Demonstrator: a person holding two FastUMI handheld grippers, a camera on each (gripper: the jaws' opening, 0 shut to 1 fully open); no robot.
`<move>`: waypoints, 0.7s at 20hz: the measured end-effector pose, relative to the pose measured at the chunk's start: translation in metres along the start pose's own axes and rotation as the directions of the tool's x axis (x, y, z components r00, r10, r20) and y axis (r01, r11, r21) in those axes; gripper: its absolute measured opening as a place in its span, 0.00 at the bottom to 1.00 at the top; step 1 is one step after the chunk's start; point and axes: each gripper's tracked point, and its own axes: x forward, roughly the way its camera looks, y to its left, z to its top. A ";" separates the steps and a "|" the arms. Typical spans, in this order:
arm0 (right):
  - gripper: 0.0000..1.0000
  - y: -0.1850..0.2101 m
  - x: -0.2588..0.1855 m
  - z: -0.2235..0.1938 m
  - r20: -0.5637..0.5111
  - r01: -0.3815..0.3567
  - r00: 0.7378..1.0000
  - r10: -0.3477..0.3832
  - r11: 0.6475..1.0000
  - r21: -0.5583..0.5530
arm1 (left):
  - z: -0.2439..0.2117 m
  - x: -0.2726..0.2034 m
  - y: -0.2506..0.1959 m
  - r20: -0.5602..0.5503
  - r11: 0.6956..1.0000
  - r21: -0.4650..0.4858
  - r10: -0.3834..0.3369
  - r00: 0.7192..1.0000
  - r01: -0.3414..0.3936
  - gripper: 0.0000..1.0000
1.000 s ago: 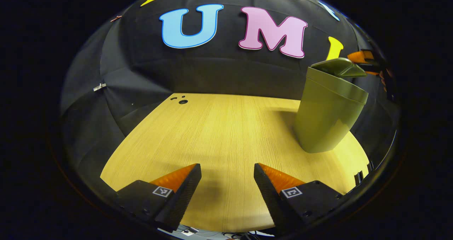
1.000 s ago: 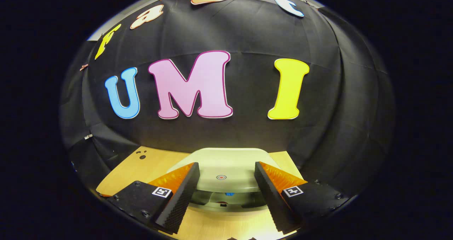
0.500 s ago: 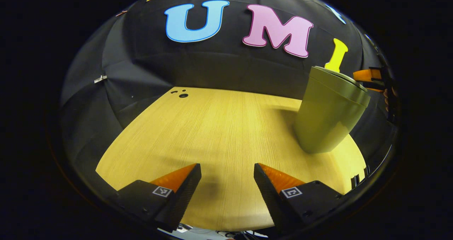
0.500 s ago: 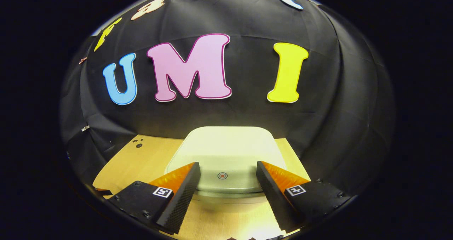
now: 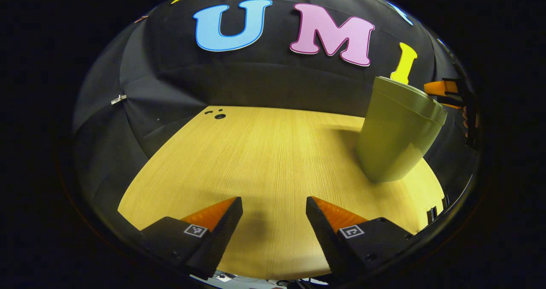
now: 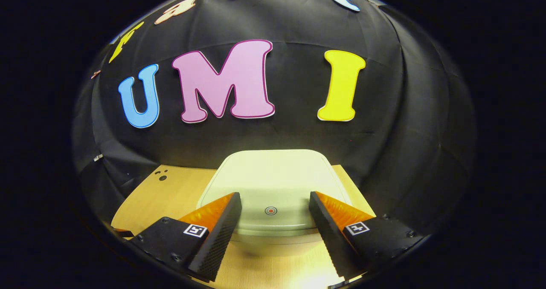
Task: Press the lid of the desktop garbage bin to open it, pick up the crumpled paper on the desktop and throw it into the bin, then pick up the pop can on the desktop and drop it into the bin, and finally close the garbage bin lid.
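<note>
Your left gripper (image 5: pixel 274 203) hangs low over the desk (image 5: pixel 264 161) with its fingers spread wide and nothing between them; each finger carries a small square black-and-white marker, a coded pattern with no words to read; the wood under them is bare, and farther off, at the desk's far corner, sit a few small dark holes (image 5: pixel 217 114). To the right of that view the bin (image 5: pixel 396 135) stands upright on the desk, olive-green, its lid down flat on the rim; just beyond its top edge you can see your right gripper (image 5: pixel 443 93) reaching in from the side, with part of a hand behind it.

In the right gripper view your right gripper (image 6: pixel 273 201) sits just above the near edge of the lid (image 6: pixel 273 182), fingers equally wide apart and holding nothing; whether either tip touches the lid you cannot tell; the same kind of square marker shows on each finger. Between the tips lies a small red-and-white ring target (image 6: pixel 271 211) printed on the lid; it bears no lettering. The lid looks closed, pale and smooth, with no brand or label visible on it. Behind the bin the desk ends at the black cloth wall (image 6: pixel 384 152).
</note>
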 end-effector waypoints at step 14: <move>0.99 0.027 -0.037 0.030 0.243 -0.070 0.967 0.079 0.996 -0.048 | 0.088 0.013 -0.034 0.194 0.998 -0.048 -0.024 0.981 0.034 0.96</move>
